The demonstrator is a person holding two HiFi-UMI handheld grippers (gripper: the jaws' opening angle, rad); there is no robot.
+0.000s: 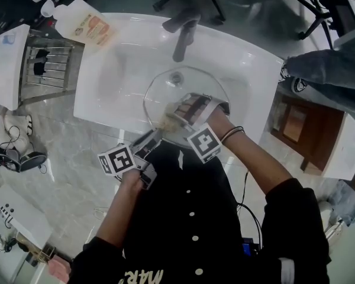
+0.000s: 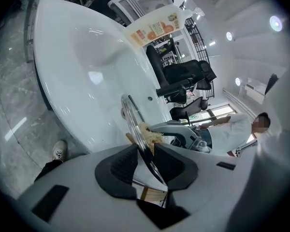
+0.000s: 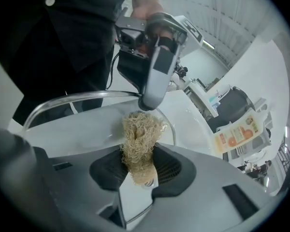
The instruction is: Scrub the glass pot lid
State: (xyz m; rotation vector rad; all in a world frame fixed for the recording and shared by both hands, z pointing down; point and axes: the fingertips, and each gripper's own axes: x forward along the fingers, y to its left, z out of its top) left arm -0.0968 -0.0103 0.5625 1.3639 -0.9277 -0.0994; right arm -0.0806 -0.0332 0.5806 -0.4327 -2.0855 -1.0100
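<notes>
The white sink (image 1: 106,52) contains no loose items; its drain (image 1: 176,77) is visible through the glass pot lid (image 1: 165,90), which is suspended above the basin, in front of the faucet (image 1: 183,34), and clear of the sink wall. A soap bottle (image 1: 83,23) with an orange label lies at the sink's far left corner, and a wire dish rack (image 1: 47,67) stands just beside the sink on the left. The left hand-held gripper (image 2: 145,161) is clamped on the near edge of the lid: in the left gripper view the metal rim runs edge-on between the two dark pads, and both pads bear on it. The right hand-held gripper (image 3: 140,170) is clenched on a tan fibrous scrubber (image 3: 137,144), whose free end projects beyond the jaws and presses against the lid's glass close to the left hand-held gripper's tips. The left hand (image 1: 130,182) grips its tool from below and left of the lid, forearm angled in from the lower left. The right hand (image 1: 222,123) reaches in from the right, wrist bent toward the lid, with a dark band (image 1: 232,134) around the wrist. Both tools converge on the lid's near edge.
</notes>
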